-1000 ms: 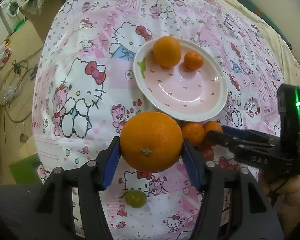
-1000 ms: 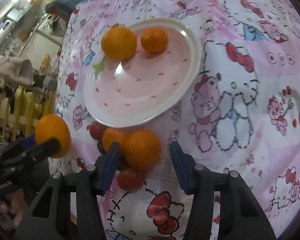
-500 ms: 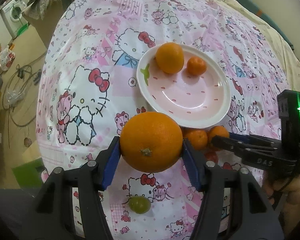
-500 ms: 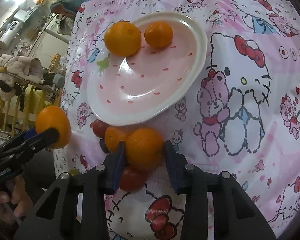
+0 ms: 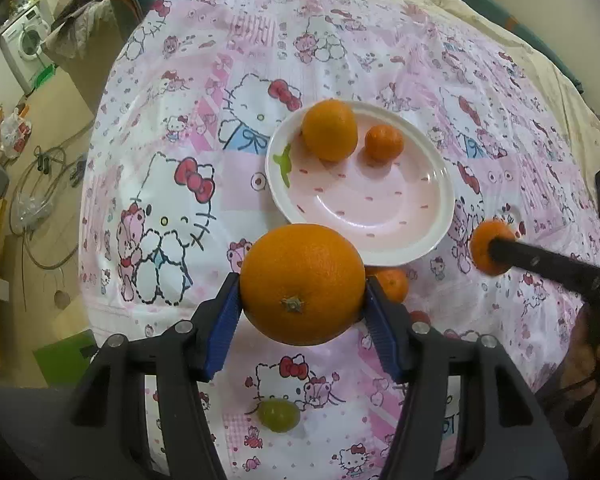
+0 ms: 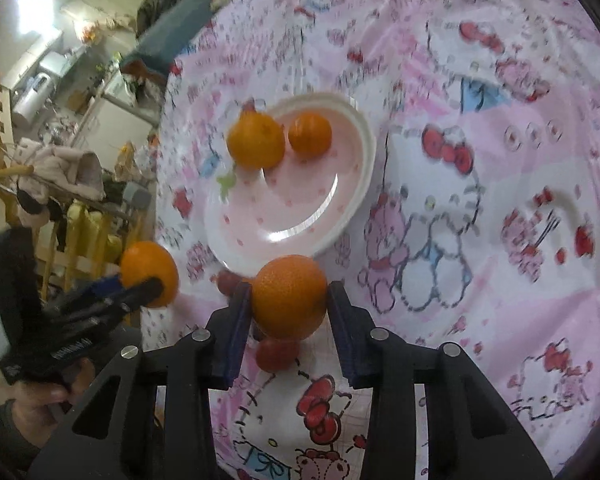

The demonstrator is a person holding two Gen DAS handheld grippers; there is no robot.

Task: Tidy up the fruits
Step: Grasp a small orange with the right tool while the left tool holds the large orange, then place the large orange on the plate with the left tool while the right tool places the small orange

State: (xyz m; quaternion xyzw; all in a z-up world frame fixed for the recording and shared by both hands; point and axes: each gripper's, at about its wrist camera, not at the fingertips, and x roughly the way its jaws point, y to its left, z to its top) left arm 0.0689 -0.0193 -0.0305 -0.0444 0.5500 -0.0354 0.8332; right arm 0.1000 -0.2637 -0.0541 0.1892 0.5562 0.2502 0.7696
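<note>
Oranges [image 5: 302, 284] clamped in both tools [image 6: 288, 304], aloft.

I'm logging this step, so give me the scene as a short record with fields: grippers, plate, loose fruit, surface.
left gripper: shut on a large orange, held above the cloth
right gripper: shut on a smaller orange
plate: pink, white rim; holds one orange and one mandarin at its far side
loose fruit: green grape, a mandarin beside the plate, red tomato
surface: pink cartoon-cat tablecloth
</note>
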